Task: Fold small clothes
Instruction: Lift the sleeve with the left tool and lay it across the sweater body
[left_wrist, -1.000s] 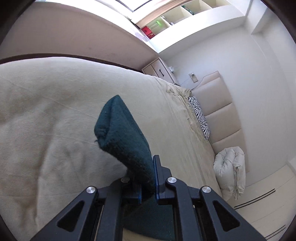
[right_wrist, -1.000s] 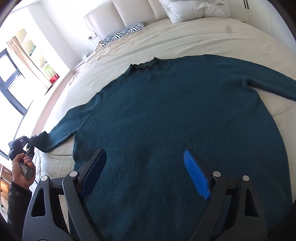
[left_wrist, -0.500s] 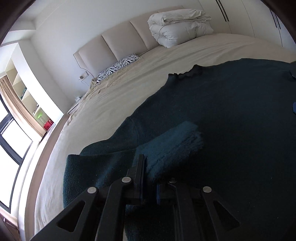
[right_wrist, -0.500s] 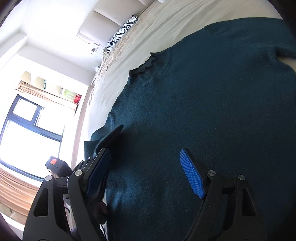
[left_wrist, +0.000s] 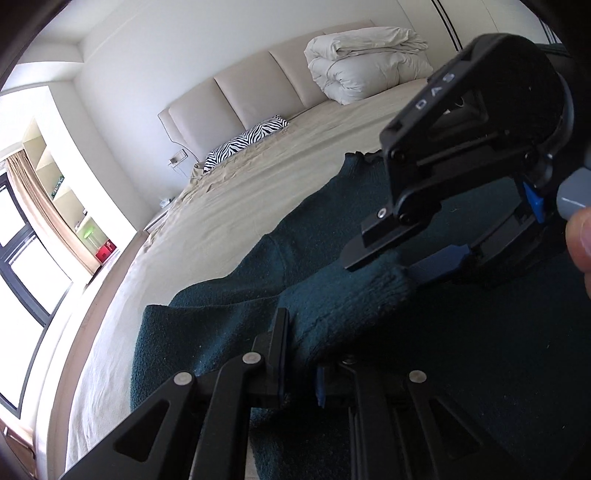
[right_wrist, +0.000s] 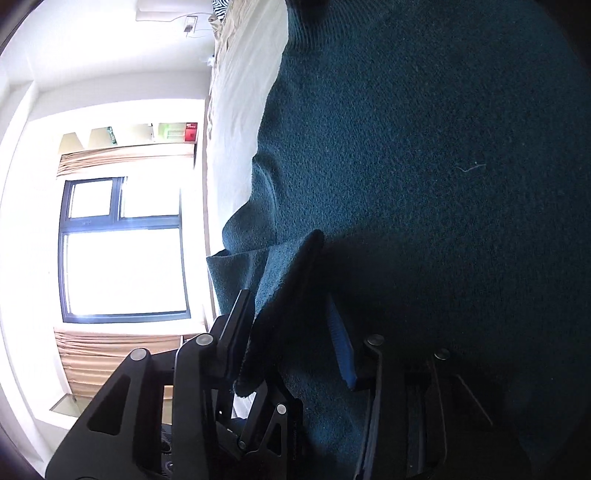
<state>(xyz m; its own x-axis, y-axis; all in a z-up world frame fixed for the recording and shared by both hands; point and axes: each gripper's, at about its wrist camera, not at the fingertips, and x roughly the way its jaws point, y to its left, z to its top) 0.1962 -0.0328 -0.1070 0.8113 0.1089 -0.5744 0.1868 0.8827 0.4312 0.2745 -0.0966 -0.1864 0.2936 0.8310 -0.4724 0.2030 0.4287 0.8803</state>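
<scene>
A dark teal sweater (left_wrist: 480, 332) lies flat on the bed (left_wrist: 240, 206), one sleeve (left_wrist: 343, 302) folded across its body. My left gripper (left_wrist: 301, 343) still grips that sleeve a little behind the cuff, with its jaws opening. My right gripper (left_wrist: 384, 267) has come in from the right, around the sleeve's tip. In the right wrist view the cuff (right_wrist: 291, 266) stands between the right gripper's (right_wrist: 288, 306) jaws as they close. It leans on the black finger, and the blue pad (right_wrist: 340, 347) is still apart from it.
A folded white duvet (left_wrist: 365, 66) and a zebra pillow (left_wrist: 247, 142) lie by the padded headboard (left_wrist: 258, 85). A window (right_wrist: 125, 258) and shelves are beyond the bed's far side. A person's fingertip (left_wrist: 580, 236) shows at the right edge.
My left gripper swung the sleeve from over the bare bed across onto the sweater's body. The right gripper dropped toward the cuff, rolled, and narrowed its jaws around it.
</scene>
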